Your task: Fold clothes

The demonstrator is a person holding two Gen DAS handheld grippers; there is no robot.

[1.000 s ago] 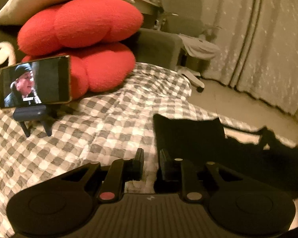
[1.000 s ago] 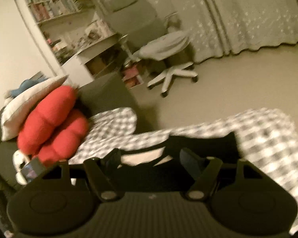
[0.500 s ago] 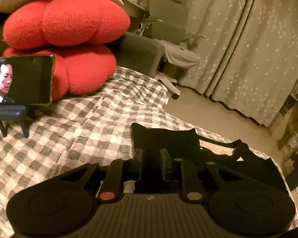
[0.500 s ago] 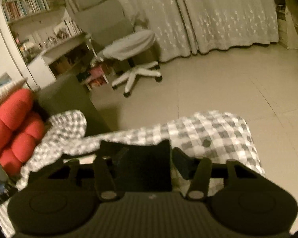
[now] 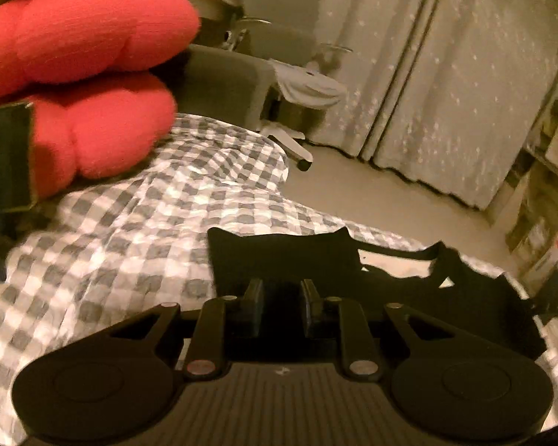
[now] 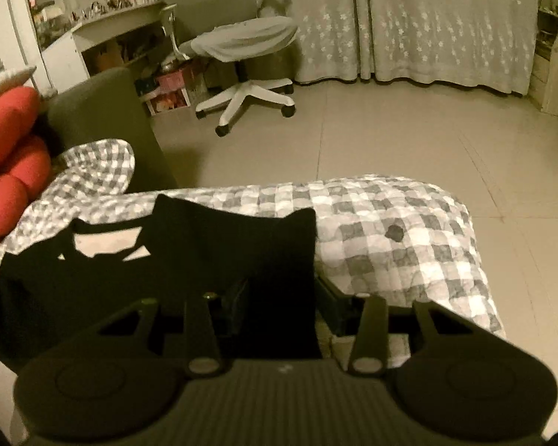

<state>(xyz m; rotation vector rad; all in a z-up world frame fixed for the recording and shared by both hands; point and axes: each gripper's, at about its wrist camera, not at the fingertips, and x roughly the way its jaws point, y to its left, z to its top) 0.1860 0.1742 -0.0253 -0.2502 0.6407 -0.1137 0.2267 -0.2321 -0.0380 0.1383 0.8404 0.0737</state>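
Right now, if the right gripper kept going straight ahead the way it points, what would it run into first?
The black garment: it already sits between the right gripper fingers. Beyond it lies the checkered blanket, though depth is unclear.

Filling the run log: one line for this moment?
left claw gripping black fabric garment | right claw open around garment | over checkered quilt

Your left gripper (image 5: 279,303) is matte black, with a ribbed grip plate at 6 o'clock flanked by two round discs. A red pivot cap sits at 7 o'clock, a pale one at 5. Your right gripper (image 6: 284,306) matches it, both caps pale.
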